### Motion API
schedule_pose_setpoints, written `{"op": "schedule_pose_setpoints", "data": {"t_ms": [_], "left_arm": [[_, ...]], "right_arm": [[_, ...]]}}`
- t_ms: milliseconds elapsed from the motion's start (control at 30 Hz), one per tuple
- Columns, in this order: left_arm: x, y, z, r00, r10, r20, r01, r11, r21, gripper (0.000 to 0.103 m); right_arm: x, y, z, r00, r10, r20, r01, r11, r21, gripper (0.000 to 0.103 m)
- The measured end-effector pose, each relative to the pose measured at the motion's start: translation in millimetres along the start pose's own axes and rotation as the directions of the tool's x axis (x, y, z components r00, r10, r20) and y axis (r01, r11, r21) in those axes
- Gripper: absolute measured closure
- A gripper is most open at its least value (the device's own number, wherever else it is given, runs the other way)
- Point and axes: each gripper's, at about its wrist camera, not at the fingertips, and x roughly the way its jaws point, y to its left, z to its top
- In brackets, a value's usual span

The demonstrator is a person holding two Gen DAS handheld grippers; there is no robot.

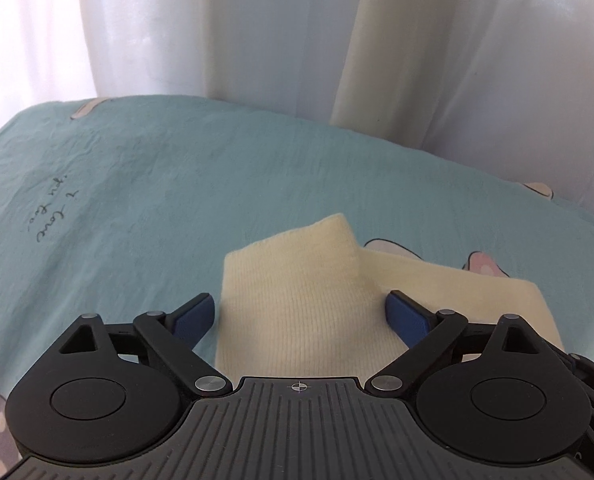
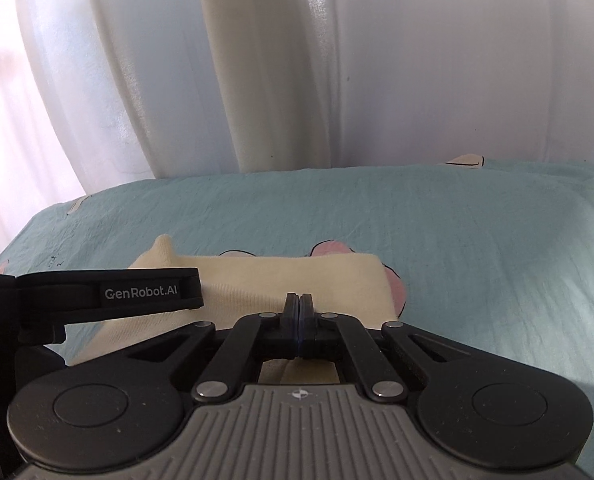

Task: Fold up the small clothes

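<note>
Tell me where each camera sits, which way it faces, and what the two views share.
Left wrist: on the left hand-held gripper, angled down along its wide-open blue fingers at the cream knit garment on the teal bedsheet.
Right wrist: on the right hand-held gripper, jaws shut, looking over the same garment; the left hand-held gripper shows at left.
Shared: garment, bedsheet, white curtains behind.
</note>
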Motion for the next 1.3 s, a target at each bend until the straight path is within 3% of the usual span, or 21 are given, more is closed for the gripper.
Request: {"op": "schedule_pose_setpoints", "data": {"t_ms": [200,300,333,467,600,667,800,867,967,1000,1067,1167,1233,1300], "left_arm": [[-2,13,-4,0.999,-0.035,-0.015,0.034,0.998,-0.054,0.002],[-21,24,-13,0.997,-0.052,-0.065,0.048,0.998,-0.049,0.005],[-33,31,-20,0.995,-0.072,-0.069,0.069,0.997,-0.046,0.005],[-100,65,-66,0.992,-0.124,-0.020,0.123,0.992,-0.027,0.005],[-151,86,-113,0.987,-0.153,-0.051,0.153,0.988,0.001,0.005],[-169,91,-134,0.985,-0.163,-0.061,0.164,0.986,0.019,0.005],[-180,81,-153,0.984,-0.173,-0.052,0.177,0.981,0.079,0.005],[-175,72,-154,0.984,-0.167,-0.054,0.172,0.979,0.105,0.005],[-170,62,-155,0.987,-0.151,-0.046,0.156,0.979,0.134,0.006],[-167,61,-156,0.990,-0.136,-0.046,0.142,0.980,0.140,0.006],[-162,60,-156,0.992,-0.110,-0.060,0.118,0.982,0.144,0.007],[-160,63,-156,0.993,-0.107,-0.059,0.114,0.986,0.123,0.008],[-160,66,-155,0.993,-0.104,-0.052,0.108,0.989,0.099,0.009],[-161,72,-154,0.994,-0.101,-0.050,0.104,0.993,0.056,0.011]], "right_arm": [[1,-3,-1,1.000,0.026,0.004,-0.026,0.999,0.032,0.103],[-20,-11,-7,0.997,0.064,-0.031,-0.061,0.995,0.077,0.103],[-32,-13,-12,0.997,0.065,-0.042,-0.062,0.995,0.079,0.094],[-99,-31,-41,0.991,0.126,-0.048,-0.121,0.988,0.096,0.078],[-152,-52,-70,0.982,0.131,-0.136,-0.108,0.980,0.169,0.042],[-163,-65,-87,0.964,0.177,-0.199,-0.122,0.958,0.260,0.042],[-161,-81,-113,0.908,0.364,-0.206,-0.223,0.839,0.496,0.045],[-154,-83,-116,0.896,0.407,-0.177,-0.243,0.783,0.572,0.051],[-137,-81,-119,0.875,0.454,-0.167,-0.239,0.705,0.667,0.074],[-133,-81,-121,0.870,0.463,-0.169,-0.237,0.694,0.680,0.087],[-132,-80,-124,0.855,0.496,-0.153,-0.253,0.655,0.712,0.092],[-134,-85,-128,0.823,0.562,-0.075,-0.310,0.557,0.771,0.093],[-136,-88,-129,0.832,0.549,-0.078,-0.294,0.556,0.777,0.094],[-140,-85,-126,0.868,0.476,-0.144,-0.238,0.652,0.720,0.095]]}}
